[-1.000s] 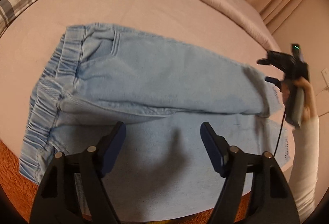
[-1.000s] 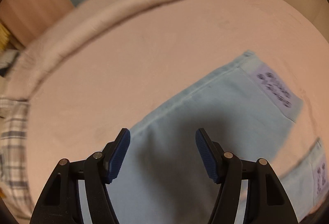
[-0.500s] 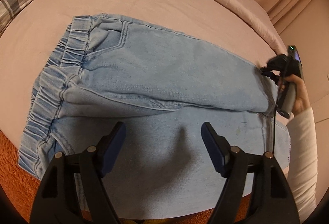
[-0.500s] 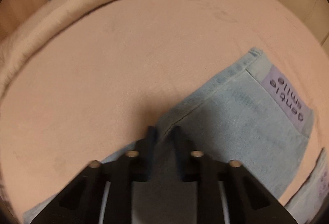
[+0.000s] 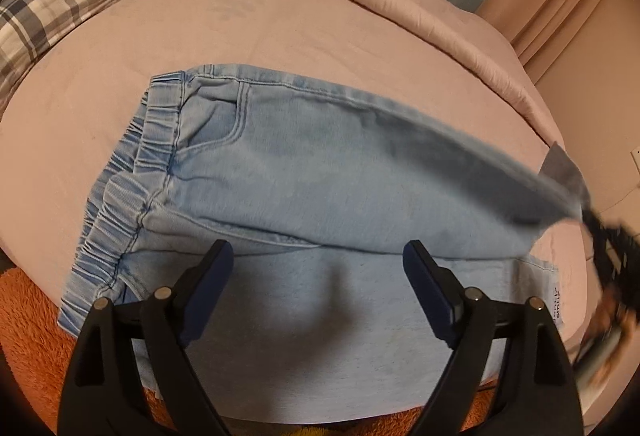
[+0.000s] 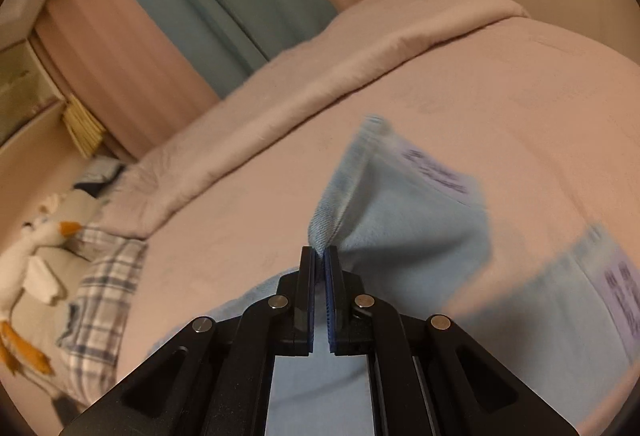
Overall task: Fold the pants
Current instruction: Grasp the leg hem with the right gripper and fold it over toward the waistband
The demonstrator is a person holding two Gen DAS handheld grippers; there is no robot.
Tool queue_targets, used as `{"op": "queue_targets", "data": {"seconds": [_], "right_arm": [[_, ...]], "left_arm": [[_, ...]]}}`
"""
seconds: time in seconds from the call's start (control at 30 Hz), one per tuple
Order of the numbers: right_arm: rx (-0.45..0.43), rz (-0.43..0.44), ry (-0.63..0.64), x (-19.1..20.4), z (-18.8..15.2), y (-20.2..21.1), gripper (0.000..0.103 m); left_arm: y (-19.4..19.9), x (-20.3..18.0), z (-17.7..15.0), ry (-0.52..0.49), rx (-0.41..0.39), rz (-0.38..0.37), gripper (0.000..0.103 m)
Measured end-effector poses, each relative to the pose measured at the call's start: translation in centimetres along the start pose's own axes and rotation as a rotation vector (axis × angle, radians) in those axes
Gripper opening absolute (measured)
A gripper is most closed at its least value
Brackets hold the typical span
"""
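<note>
On the pink bed (image 5: 280, 36) the pants (image 5: 320, 188) lie unfolded, right gripper (image 6: 319, 254) clamped on a hem, left gripper (image 5: 316, 276) fingers apart.

Light-blue pants (image 5: 320, 172) lie on bed (one hem lifted).

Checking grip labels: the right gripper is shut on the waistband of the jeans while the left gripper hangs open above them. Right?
Not the waistband. The right gripper is shut on a leg hem of the jeans, as the right wrist view shows. The left gripper does hang open above them.
</note>
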State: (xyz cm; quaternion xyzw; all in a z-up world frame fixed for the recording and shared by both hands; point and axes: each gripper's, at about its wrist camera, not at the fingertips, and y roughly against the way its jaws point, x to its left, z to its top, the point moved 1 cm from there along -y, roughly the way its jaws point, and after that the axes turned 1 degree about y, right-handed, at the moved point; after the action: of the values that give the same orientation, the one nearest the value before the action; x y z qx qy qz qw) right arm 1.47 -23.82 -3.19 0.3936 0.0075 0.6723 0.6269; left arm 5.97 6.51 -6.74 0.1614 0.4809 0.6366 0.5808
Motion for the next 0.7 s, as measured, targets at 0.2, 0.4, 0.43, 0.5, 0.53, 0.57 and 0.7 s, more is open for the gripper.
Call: {"op": "queue_targets", "data": {"seconds": [0.2, 0.4, 0.43, 0.5, 0.53, 0.57, 0.7], "right_arm": [[0.050, -0.079, -0.060, -3.6, -1.9, -1.0, 0.005], [0.146, -0.134, -0.142, -5.8, -3.9, -2.1, 0.005], [0.160, -0.143, -0.153, -6.0, -4.2, -2.5, 0.005], [0.173, -0.143, -0.175, -6.5, -5.0, -2.6, 0.005], [0.168, -0.135, -0.181, -6.4, -5.1, -2.6, 0.005], [0.166, -0.128, -0.185, -6.4, -5.3, -2.5, 0.005], [0.167, -0.122, -0.185, -6.4, -5.4, -2.6, 0.004]], "left_arm": [[-0.7, -0.5, 1.0, 0.003, -0.008, -0.010, 0.088], [-2.5, -1.5, 4.0, 0.042, -0.015, -0.078, 0.086], [-3.1, -1.8, 4.7, 0.049, -0.013, -0.088, 0.086], [-4.4, -2.2, 6.1, 0.059, 0.002, -0.095, 0.079], [-5.2, -2.6, 6.8, 0.065, 0.013, -0.099, 0.077], [-6.3, -2.8, 7.5, 0.075, 0.027, -0.107, 0.073], [-9.5, -3.1, 8.5, 0.123, 0.094, -0.087, 0.034]]}}
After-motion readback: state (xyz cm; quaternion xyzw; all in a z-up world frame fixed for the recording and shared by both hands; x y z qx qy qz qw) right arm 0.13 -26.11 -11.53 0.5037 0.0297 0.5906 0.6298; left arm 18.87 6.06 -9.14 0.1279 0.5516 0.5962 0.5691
